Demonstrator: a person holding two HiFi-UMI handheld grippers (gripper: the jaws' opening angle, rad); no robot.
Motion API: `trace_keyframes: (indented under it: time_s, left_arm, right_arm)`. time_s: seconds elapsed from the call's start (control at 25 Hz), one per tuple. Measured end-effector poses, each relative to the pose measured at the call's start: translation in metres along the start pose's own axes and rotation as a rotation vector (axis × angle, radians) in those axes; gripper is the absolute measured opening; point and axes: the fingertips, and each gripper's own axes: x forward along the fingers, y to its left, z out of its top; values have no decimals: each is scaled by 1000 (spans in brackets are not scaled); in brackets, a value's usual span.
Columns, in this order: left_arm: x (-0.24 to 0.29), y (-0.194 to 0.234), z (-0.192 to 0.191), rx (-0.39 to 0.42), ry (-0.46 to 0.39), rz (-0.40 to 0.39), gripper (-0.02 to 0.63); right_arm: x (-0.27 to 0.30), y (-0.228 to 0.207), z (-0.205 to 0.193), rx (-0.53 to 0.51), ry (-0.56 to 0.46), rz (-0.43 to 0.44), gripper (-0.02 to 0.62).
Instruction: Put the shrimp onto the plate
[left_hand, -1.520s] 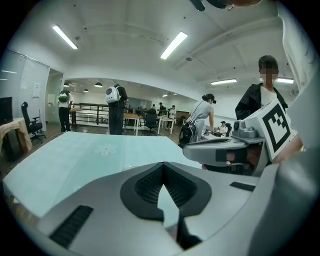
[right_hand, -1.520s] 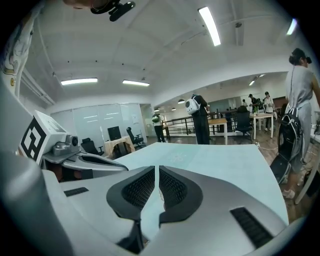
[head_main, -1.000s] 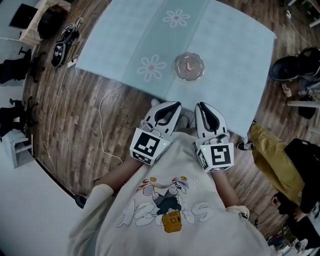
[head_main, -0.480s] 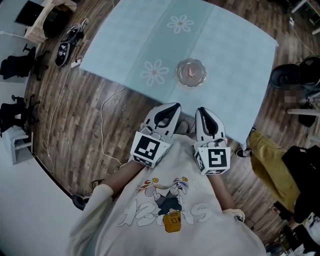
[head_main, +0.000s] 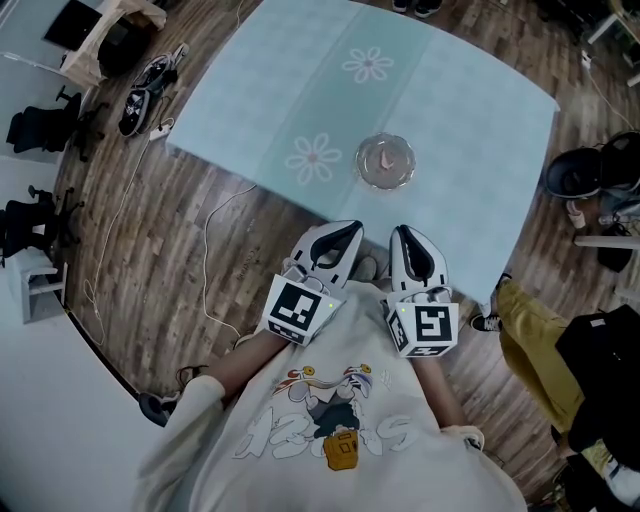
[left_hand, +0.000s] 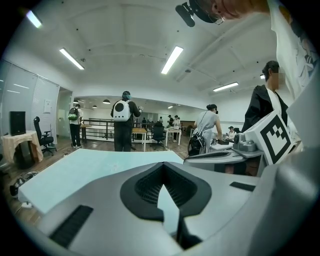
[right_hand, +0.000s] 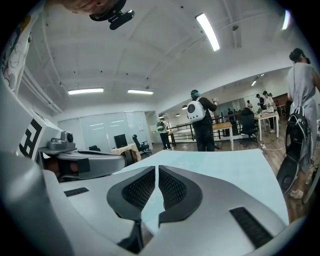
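The table (head_main: 460, 120) is pale blue, with two flower prints (head_main: 313, 158). One clear plate (head_main: 364, 165) lies on it, toward 6 o'clock.

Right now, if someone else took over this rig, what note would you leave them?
Left gripper: shut, empty, held by the chest, short of the table.
Right gripper: shut, empty, beside the left one.
Shrimp: appears to lie on the glass plate, which sits on the table ahead of both grippers.
Done: shrimp on plate, as far as the head view shows.
Left: nothing obvious; check the shrimp sits fully inside the rim.
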Motion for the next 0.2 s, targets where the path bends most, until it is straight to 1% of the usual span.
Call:
trace_keyframes:
  time_s: [0.2]
  left_arm:
    - [2,-2,1,11,-1,3,3]
  right_arm:
    - [0,-4,-3,5,1,-3,41]
